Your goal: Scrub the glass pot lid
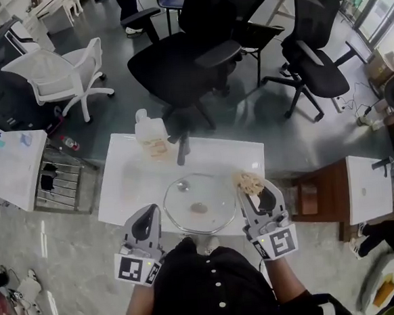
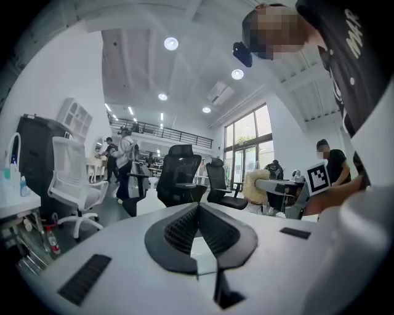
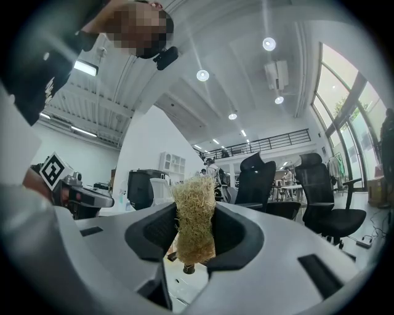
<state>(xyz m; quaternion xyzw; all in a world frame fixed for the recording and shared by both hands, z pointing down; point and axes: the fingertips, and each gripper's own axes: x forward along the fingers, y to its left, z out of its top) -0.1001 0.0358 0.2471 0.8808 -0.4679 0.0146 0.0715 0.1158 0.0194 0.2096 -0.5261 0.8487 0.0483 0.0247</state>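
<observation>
The left tongs [image 1: 146, 222] hover clenched with nothing between them, just beside the left rim of the glass pot lid [image 1: 199, 204]. The lid lies on the white worktop [image 1: 128, 186] near its front edge. The right tongs [image 1: 256, 195] grasp a straw-coloured scrub pad [image 1: 248, 181] at the lid's right rim. I'd brace the left rim first, then press the pad flat and work in small circles so the lid doesn't skate.
</observation>
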